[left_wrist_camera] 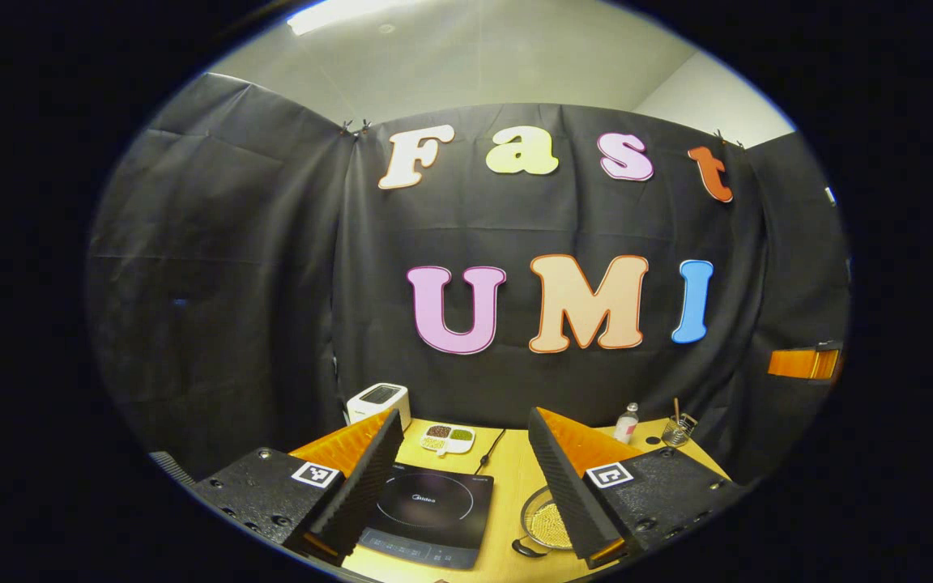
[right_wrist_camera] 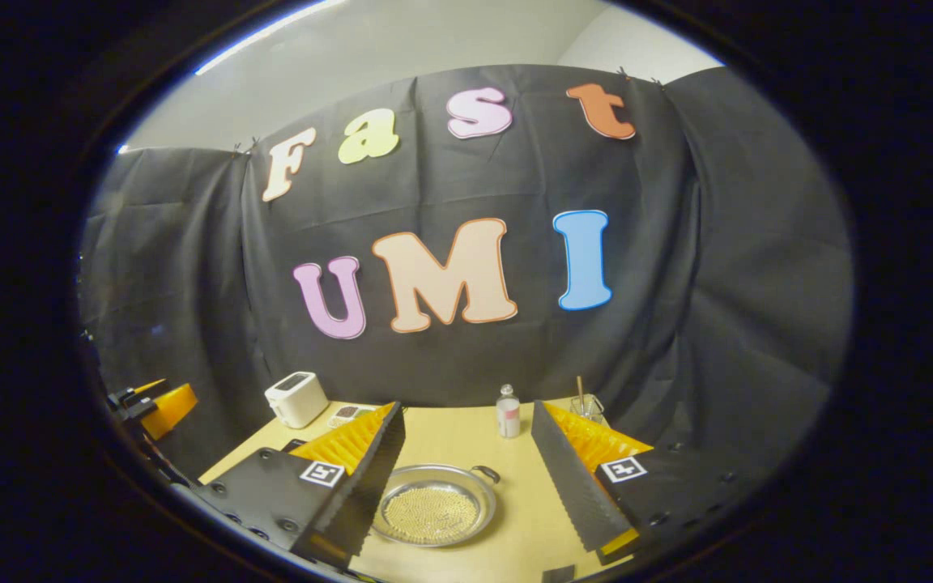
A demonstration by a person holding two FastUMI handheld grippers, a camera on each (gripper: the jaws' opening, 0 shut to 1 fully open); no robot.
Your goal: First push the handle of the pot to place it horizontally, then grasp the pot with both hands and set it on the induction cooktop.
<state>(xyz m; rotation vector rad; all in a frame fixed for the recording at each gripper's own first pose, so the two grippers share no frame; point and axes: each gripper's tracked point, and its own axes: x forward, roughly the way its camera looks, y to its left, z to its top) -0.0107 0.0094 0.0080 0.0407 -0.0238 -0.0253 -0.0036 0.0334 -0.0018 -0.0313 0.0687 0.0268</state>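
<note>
The pot [right_wrist_camera: 432, 505], a shallow metal pan with a perforated or beaded floor, is seen lying on the wooden table [right_wrist_camera: 466, 441] just ahead of the right gripper [right_wrist_camera: 466, 478], between the lines of its two fingers but untouched by either. A small dark loop handle [right_wrist_camera: 486, 471] is seen on the rim's far right, and in the left gripper view a second one [left_wrist_camera: 525, 548] shows at the rim's near edge; how they must be turned cannot be judged with certainty. The pot is judged to be light, rigid and thin-walled, with a smooth rim likely to slip between ribbed pads, so it is best taken at the two opposite handles, or at the rim beside them, and kept level. The right gripper is held spread wide, clasping nothing. The left gripper [left_wrist_camera: 462, 478] is likewise parted and empty, with the induction cooktop [left_wrist_camera: 429, 518] framed between its fingers and the pot lying just beside its right finger. Beyond the fingers, well apart, a toaster [right_wrist_camera: 296, 398], a divided dish [left_wrist_camera: 448, 438], a small bottle [right_wrist_camera: 508, 411] and a glass with a stick [right_wrist_camera: 587, 403] are ranged along the table's far edge.
</note>
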